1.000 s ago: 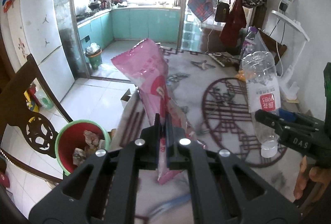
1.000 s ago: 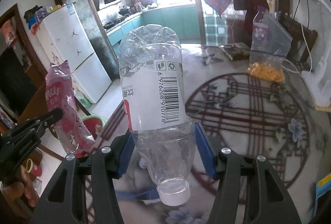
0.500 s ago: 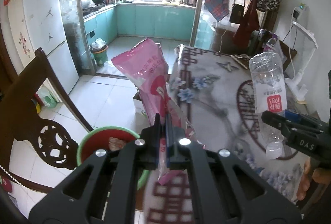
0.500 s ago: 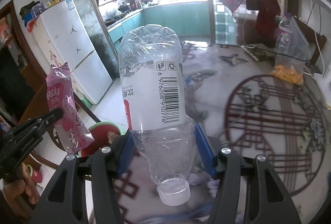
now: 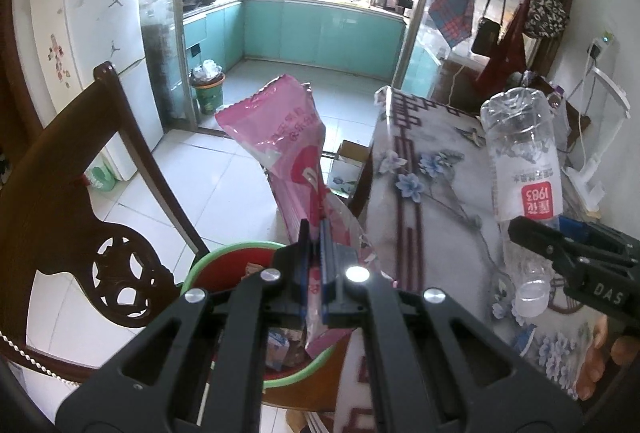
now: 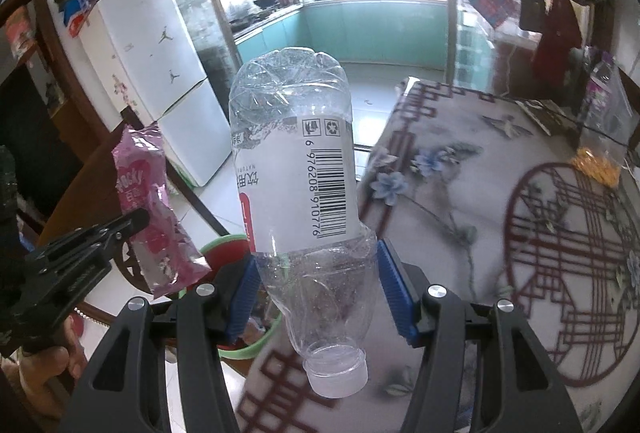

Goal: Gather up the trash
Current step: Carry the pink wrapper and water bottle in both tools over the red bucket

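Observation:
My left gripper (image 5: pixel 314 233) is shut on a pink snack wrapper (image 5: pixel 286 149) and holds it upright over a green-rimmed red trash bin (image 5: pixel 224 261) on the floor beside the table. My right gripper (image 6: pixel 314 269) is shut on a clear, empty plastic bottle (image 6: pixel 296 161), cap down, above the table's left edge. The bottle also shows in the left wrist view (image 5: pixel 524 169), and the wrapper in the right wrist view (image 6: pixel 150 201). The bin (image 6: pixel 218 247) holds some trash.
A dark carved wooden chair (image 5: pixel 80 217) stands left of the bin. The table (image 5: pixel 432 177) with a floral cloth fills the right. A white fridge (image 5: pixel 96 33) stands at the left. A small green bin (image 5: pixel 208 93) stands by the kitchen door.
Both grippers have moved left off the table's middle with their loads. The wrapper now hangs over the bin and the bottle is at the table's edge.

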The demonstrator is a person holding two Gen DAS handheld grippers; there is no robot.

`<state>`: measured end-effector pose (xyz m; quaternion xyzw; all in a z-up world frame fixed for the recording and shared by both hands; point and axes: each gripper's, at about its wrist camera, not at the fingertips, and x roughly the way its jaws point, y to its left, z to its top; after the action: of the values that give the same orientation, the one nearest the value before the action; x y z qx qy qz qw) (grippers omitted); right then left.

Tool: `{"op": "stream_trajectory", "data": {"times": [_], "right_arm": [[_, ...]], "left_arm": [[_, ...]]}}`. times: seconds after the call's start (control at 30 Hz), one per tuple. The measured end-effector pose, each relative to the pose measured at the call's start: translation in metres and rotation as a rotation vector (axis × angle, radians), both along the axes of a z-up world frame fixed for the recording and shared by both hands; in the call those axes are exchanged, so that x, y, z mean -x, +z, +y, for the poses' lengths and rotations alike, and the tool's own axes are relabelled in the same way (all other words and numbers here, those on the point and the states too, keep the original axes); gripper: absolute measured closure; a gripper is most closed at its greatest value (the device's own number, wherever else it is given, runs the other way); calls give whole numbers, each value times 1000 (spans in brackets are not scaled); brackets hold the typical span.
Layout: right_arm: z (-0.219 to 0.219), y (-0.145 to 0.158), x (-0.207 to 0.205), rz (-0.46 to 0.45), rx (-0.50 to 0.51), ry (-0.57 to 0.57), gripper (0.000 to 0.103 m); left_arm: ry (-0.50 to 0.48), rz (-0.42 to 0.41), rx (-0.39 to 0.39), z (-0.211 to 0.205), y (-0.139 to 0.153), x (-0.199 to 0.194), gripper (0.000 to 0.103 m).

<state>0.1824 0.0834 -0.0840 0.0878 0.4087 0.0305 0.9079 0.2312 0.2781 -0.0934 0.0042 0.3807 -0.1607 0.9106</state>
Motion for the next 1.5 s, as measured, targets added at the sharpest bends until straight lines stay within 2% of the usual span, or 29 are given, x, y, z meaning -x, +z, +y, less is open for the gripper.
{"op": "stream_trajectory", "data": {"times": [0.43,0.8,1.03,1.23,1.5], "right_arm": [[40,-11,-27,37,-10,66,48],[61,-28,-42,91,-21,97,48],[77,-43,-50,131,-32,124,48],[86,-65,-62,213,-78,129,48],[100,-79,-74,255,-68,158,48]], "left_arm": [[57,47,-12,40,-17,-27,101],[66,88,-17,48,-33,-41,101],[81,137,-28,56,-50,-49,101],[89,203,-44,63,-72,-57,101],[105,266,-52,72,-95,-69,101]]}}
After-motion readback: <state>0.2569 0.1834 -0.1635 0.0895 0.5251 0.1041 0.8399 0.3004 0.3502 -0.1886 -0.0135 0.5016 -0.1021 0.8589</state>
